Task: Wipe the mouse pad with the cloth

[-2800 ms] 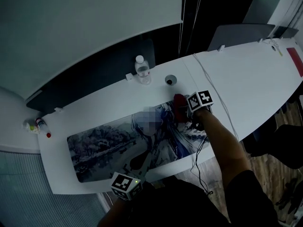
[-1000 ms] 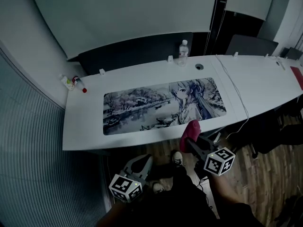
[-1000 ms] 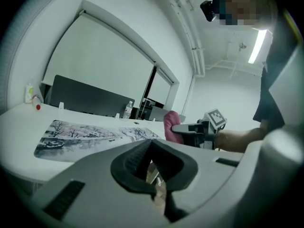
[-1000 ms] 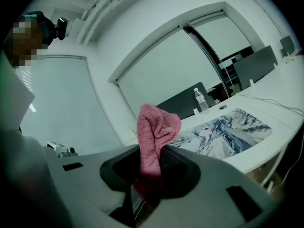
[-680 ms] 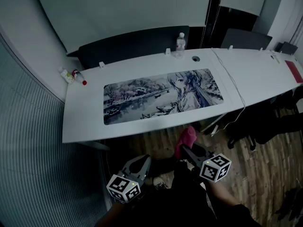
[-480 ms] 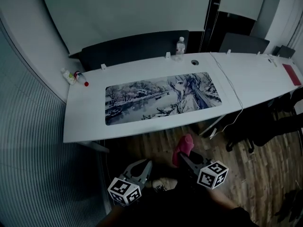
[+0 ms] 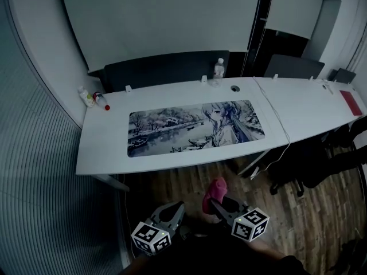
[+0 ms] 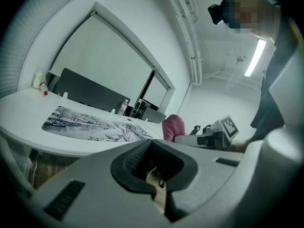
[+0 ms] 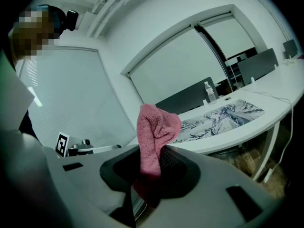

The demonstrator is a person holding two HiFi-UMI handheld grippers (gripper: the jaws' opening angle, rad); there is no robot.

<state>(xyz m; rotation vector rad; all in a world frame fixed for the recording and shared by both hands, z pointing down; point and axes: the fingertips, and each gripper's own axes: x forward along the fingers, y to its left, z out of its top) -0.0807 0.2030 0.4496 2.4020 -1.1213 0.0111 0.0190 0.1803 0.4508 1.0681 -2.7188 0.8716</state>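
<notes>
Cloth (image 7: 216, 186), pinched by one end in right gripper (image 7: 218, 203) at lower centre, could slip out; left gripper (image 7: 174, 212) closed, empty.

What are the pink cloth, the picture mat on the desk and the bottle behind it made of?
Cloth: soft pink fabric, perhaps microfibre or terry. The surface is fuzzy and it folds limply.
Mouse pad: looks like printed fabric on a thin flexible base. It is matte with no glare and lies flat.
Bottle: probably clear plastic, since the body is see-through. It is too small to be sure.
</notes>
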